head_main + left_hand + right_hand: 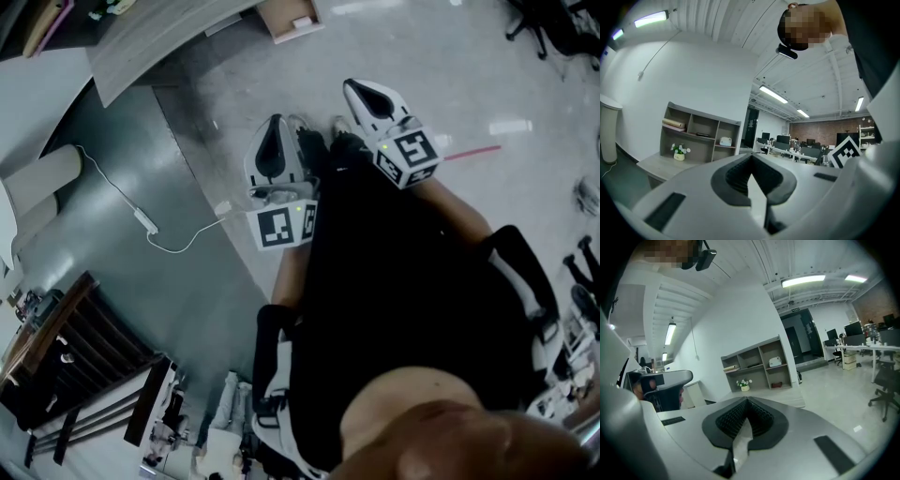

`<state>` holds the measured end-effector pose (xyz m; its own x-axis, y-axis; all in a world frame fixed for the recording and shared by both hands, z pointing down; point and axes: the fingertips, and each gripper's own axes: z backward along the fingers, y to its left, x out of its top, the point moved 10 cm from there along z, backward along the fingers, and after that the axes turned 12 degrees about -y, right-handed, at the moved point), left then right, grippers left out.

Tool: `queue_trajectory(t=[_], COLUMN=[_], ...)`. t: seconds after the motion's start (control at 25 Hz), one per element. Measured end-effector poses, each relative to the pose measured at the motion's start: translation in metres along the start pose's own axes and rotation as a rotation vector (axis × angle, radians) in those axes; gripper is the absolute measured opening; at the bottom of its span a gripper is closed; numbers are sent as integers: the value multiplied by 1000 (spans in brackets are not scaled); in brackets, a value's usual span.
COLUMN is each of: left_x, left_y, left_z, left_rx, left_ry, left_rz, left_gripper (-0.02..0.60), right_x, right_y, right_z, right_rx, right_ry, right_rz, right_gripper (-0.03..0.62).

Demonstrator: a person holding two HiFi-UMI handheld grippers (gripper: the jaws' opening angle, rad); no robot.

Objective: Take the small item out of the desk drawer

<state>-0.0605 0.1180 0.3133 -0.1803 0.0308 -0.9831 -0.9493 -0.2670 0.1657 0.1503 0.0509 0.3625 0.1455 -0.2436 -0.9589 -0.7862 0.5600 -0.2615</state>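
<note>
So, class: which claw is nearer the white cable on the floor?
Left. In the head view the left claw hangs just right of the white cable, whose plug end lies by it; the right claw is farther right, past the left one.

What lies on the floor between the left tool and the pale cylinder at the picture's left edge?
A white cable with a small inline box, lying on the dark floor; the head view shows it.
</note>
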Motion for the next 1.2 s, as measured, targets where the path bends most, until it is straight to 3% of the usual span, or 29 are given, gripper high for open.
queue_trajectory(t=[0.68, 1.0, 1.2], left_x=[-25, -34, -47], left_y=[109, 144, 158], left_z=[-124, -182, -202], left_rx=[-102, -96, -102], left_ry=[54, 70, 103], left_rz=[36, 115, 138], left_gripper=[-2, -2, -2], right_x=[-31, -66, -101], right_y=[-31, -66, -88], right_z=[-143, -213, -257], right_rx=[-120, -177, -190], right_ry=[59, 151, 259], right_rz=[-24, -22, -33], right_gripper=[-2, 0, 83])
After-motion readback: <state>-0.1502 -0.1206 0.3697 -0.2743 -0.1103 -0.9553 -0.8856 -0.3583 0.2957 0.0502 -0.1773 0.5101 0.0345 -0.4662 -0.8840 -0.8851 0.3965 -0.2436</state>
